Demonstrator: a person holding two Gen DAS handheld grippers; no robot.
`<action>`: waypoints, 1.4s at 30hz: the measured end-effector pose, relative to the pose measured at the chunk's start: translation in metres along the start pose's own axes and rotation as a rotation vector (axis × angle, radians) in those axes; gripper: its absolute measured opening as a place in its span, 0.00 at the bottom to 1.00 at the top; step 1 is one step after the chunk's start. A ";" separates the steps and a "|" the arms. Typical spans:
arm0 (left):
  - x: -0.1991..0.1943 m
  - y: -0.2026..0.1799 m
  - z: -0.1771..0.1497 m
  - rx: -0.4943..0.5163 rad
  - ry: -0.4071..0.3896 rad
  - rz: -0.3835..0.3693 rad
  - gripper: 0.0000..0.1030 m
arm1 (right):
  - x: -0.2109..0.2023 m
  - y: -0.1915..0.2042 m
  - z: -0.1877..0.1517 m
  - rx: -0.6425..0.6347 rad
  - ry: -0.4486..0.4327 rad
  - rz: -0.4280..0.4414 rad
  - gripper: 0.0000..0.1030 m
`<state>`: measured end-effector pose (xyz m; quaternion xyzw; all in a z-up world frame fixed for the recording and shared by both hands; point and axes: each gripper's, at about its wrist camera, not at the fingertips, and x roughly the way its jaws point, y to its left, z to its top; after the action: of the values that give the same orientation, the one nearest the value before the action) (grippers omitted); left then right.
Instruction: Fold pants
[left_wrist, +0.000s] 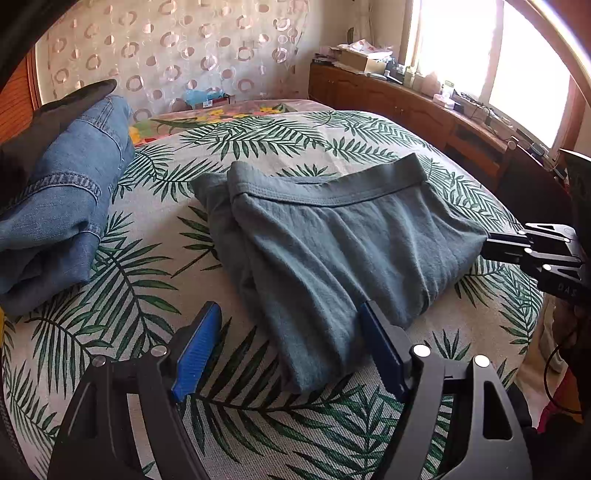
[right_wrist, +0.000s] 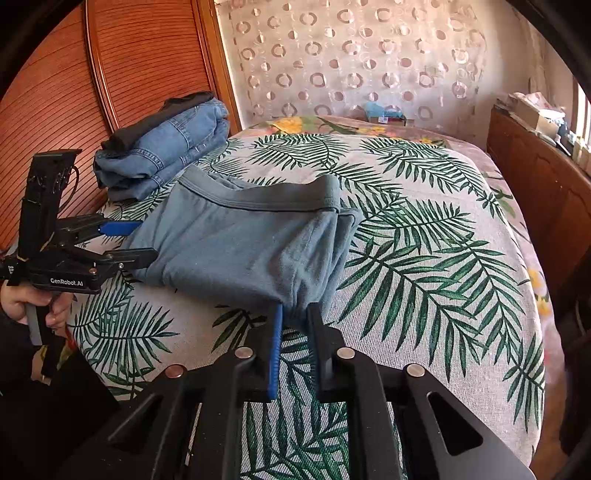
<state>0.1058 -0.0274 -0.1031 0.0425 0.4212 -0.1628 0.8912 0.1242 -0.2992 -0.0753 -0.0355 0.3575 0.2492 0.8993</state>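
Note:
Grey-green pants (left_wrist: 332, 243) lie folded on the leaf-print bed cover, waistband at the far side; they also show in the right wrist view (right_wrist: 240, 240). My left gripper (left_wrist: 291, 332) is open, its blue pads astride the pants' near corner, right pad touching the cloth. In the right wrist view it (right_wrist: 144, 240) stands at the pants' left edge. My right gripper (right_wrist: 295, 317) is nearly shut, pinching the pants' near corner and lifting it slightly. In the left wrist view it (left_wrist: 487, 245) meets the pants' right corner.
Folded blue jeans (left_wrist: 62, 206) with a dark garment on top lie at the bed's left, by a wooden headboard (right_wrist: 140, 62). A wooden cabinet (left_wrist: 406, 99) with clutter runs along the right under the window. The leaf-print cover (right_wrist: 424, 236) spreads right of the pants.

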 end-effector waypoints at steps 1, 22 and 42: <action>0.001 0.001 -0.001 -0.002 0.000 -0.003 0.75 | -0.001 0.000 -0.001 0.002 -0.005 0.002 0.08; 0.000 0.001 -0.002 -0.015 -0.003 -0.015 0.77 | -0.019 -0.007 0.009 0.017 -0.013 -0.045 0.27; -0.003 0.006 0.000 -0.051 -0.005 -0.029 0.78 | 0.051 -0.017 0.045 0.095 0.036 -0.054 0.55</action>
<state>0.1061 -0.0207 -0.1013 0.0133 0.4236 -0.1651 0.8906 0.1918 -0.2813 -0.0774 -0.0067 0.3840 0.2069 0.8998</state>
